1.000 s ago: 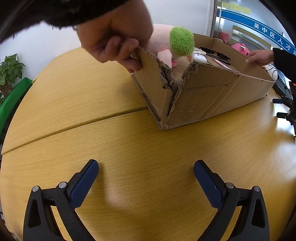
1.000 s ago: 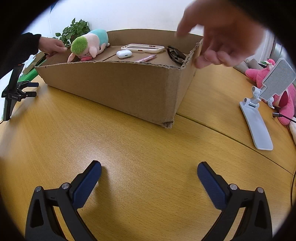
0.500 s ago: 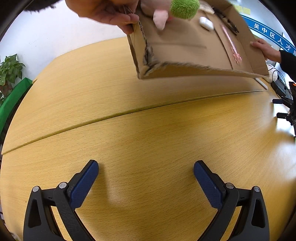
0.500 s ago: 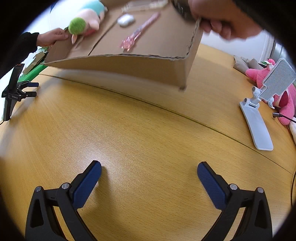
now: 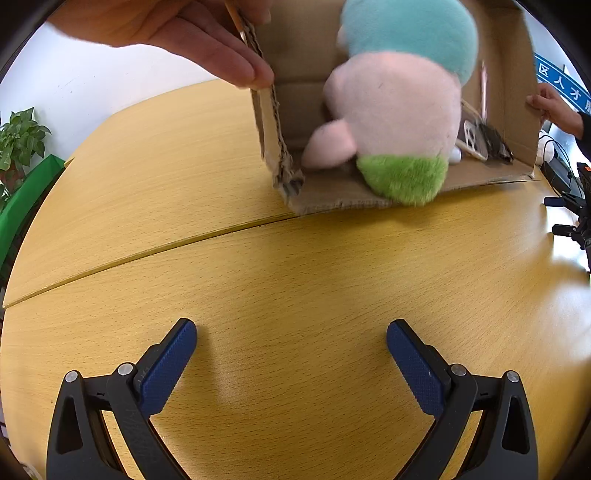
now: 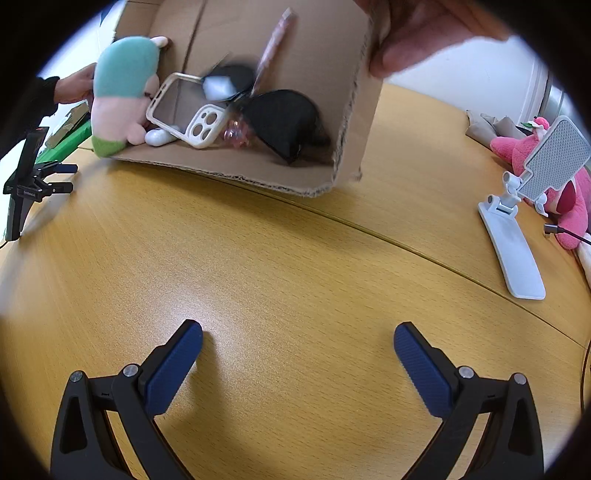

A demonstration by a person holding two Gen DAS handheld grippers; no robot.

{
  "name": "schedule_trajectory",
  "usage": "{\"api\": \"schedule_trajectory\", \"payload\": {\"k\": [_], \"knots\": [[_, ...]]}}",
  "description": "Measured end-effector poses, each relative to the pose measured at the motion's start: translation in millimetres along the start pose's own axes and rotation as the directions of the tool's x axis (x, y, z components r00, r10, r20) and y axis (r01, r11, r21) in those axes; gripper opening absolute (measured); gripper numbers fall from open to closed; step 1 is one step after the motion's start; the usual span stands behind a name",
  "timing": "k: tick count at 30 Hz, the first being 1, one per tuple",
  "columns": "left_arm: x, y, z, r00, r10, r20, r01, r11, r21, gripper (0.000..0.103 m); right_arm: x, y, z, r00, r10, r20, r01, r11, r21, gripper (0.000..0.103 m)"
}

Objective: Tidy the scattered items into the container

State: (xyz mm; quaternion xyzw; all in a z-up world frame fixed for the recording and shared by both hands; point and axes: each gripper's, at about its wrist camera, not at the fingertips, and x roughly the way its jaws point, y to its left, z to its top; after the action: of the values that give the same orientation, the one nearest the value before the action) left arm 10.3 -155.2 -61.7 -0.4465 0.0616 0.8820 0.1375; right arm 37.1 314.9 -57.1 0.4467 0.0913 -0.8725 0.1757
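Bare hands tip the cardboard box [image 6: 280,33] steeply toward the wooden table [image 6: 295,266], apparently to spill the plush toy [image 5: 399,110], phone case [image 6: 195,122] and black pouch [image 6: 284,122] out, while left gripper [image 5: 291,363] and right gripper [image 6: 297,365] rest wide open, empty.

Table: a round wooden table [image 6: 295,266] with a seam line across it.
Right side: a white phone stand [image 6: 517,236] standing on the table, a pink plush toy [image 6: 565,192] just behind it.
Left side: a potted plant [image 5: 18,140]; a black tripod clamp [image 6: 26,184] at the table's edge.
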Motion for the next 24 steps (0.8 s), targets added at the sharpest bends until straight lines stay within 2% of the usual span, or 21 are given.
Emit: {"api": "schedule_trajectory", "payload": {"k": [18, 24], "knots": [[1.6, -0.9, 0.0, 1.0, 0.0, 0.0, 0.0, 1.0, 0.002, 0.103, -0.2, 0.2, -2.2, 1.0, -0.013, 0.001, 0.013, 1.0, 0.019, 0.103], [3.2, -0.5, 0.2, 1.0, -0.002, 0.0, 0.002, 1.0, 0.004, 0.103, -2.3, 1.0, -2.3, 0.999, -0.04, 0.001, 0.04, 0.998, 0.056, 0.103]]}}
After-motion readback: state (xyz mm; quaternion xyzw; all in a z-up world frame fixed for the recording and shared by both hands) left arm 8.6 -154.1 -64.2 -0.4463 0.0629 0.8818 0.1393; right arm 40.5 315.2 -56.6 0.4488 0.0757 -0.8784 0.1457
